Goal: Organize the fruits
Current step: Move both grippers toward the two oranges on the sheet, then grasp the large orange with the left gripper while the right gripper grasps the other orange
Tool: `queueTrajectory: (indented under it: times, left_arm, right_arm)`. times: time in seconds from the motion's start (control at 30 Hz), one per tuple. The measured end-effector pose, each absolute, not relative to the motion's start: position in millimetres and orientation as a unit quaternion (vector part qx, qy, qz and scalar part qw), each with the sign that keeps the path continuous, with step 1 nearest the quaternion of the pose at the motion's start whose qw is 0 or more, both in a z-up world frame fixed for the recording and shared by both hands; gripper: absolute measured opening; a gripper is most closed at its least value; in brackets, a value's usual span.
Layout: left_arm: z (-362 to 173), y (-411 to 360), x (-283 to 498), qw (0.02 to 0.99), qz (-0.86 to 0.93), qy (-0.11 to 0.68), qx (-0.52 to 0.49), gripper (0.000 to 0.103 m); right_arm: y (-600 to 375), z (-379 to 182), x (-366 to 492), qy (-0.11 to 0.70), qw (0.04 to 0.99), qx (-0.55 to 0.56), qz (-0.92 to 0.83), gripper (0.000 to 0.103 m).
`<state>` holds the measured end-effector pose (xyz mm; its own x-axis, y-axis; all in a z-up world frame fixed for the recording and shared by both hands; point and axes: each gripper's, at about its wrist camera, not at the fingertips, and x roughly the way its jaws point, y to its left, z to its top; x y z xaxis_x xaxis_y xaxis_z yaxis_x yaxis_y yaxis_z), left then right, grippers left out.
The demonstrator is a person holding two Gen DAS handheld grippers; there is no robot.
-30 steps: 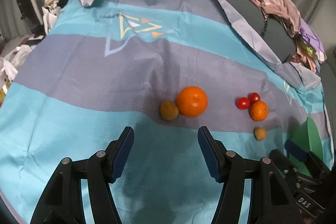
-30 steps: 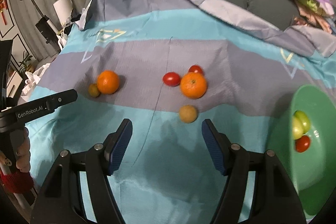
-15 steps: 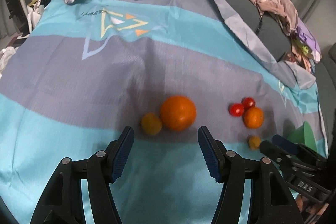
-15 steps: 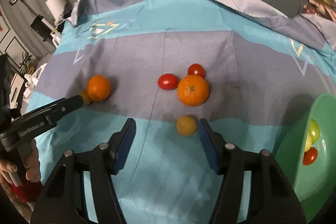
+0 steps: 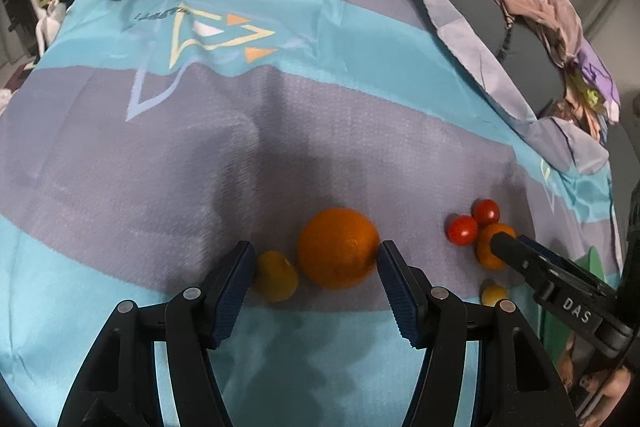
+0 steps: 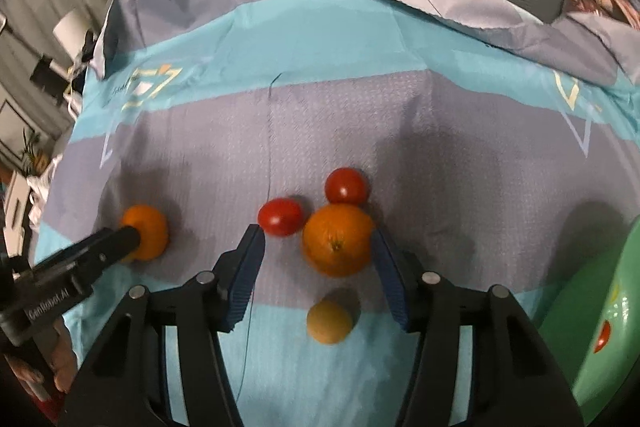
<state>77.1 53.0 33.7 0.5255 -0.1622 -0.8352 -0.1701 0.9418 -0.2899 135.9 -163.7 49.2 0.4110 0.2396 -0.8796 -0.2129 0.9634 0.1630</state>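
Observation:
In the left wrist view, my open left gripper (image 5: 316, 259) straddles a large orange (image 5: 338, 247) and a small yellow-brown fruit (image 5: 276, 275) on the striped cloth (image 5: 240, 147). In the right wrist view, my open right gripper (image 6: 318, 247) straddles a smaller orange (image 6: 337, 245), with a small yellow-brown fruit (image 6: 329, 321) between the fingers nearer me. Two red tomatoes (image 6: 280, 216) (image 6: 346, 186) lie just beyond. A green bowl (image 6: 588, 315) with fruit inside sits at the right edge.
The right gripper's finger (image 5: 560, 279) shows at the right of the left wrist view. The left gripper's finger (image 6: 68, 279) shows at the left of the right wrist view, against the large orange (image 6: 146, 231). A clothes pile (image 5: 560, 11) lies at the back right.
Both grippers have moved forward and down to the fruit. The large orange now sits between the left fingers, and the smaller orange between the right fingers. Both stay open.

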Motion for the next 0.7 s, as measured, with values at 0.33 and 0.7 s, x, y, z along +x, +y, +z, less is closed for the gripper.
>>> queueTrajectory:
  times: [0.33,0.7]
  left_arm:
    - [29.4,38.3,88.6,0.861,-0.007,0.486,-0.15,0.063]
    - [23.3,33.1,89.9,0.866,-0.014,0.478,-0.144,0.062]
  right_arm:
    - [-163.0,28.0,142.6,0.546,0.827,0.01,0.132,0.047]
    - [-163.6,28.9,141.3,0.541,0.828,0.015,0.145,0.043]
